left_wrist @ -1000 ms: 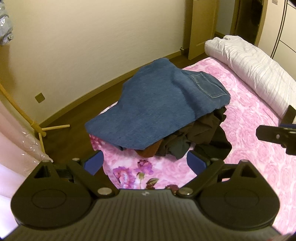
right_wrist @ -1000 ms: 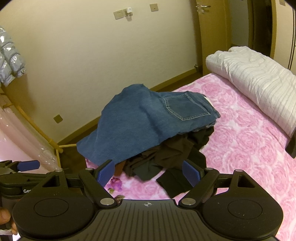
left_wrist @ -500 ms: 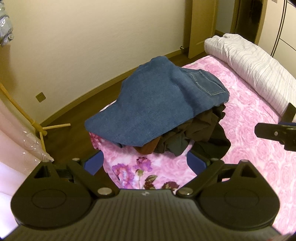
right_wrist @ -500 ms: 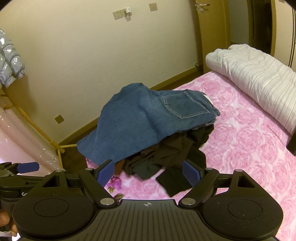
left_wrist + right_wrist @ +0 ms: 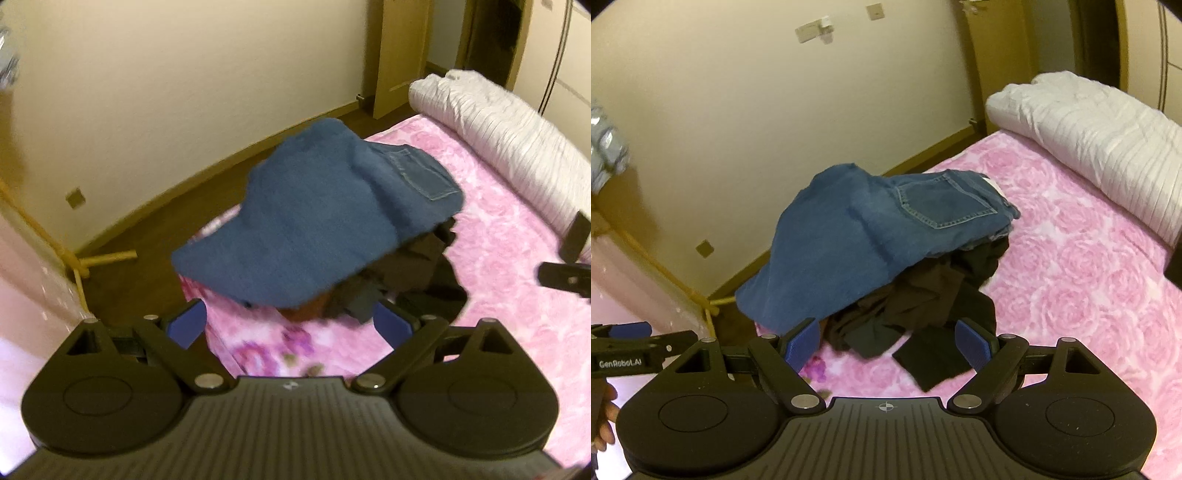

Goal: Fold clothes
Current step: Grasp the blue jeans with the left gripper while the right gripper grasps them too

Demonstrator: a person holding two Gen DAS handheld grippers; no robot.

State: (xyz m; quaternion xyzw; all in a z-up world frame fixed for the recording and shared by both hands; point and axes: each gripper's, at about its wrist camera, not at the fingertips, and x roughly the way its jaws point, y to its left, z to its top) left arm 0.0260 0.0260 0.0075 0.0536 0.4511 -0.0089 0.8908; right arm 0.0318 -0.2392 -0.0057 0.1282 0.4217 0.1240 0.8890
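Blue jeans [image 5: 879,236] on top of a heap of clothes, at the near corner of the bed [image 5: 1089,280] with its pink rose cover. Back pocket facing up, on the side nearer the white quilt [image 5: 1100,144]. Under the jeans, dark clothes [image 5: 923,306], black and brown, spilling out toward the front edge of the bed. A bit of something reddish-brown [image 5: 306,314] peeking out below the jeans in the left wrist view, too blurry to name.

Left gripper [image 5: 290,326] low in front of the heap, blue fingers [image 5: 186,326] spread wide apart, holding nothing. Right gripper [image 5: 888,345] also in front of the heap, blue fingers [image 5: 801,343] spread wide, holding nothing, apart from the clothes.

White quilt rolled up along the far side of the bed, well apart from the heap. Beyond the jeans, brown floor [image 5: 155,229] and a cream wall [image 5: 738,110]. Wooden door [image 5: 402,55] past the far end of the bed
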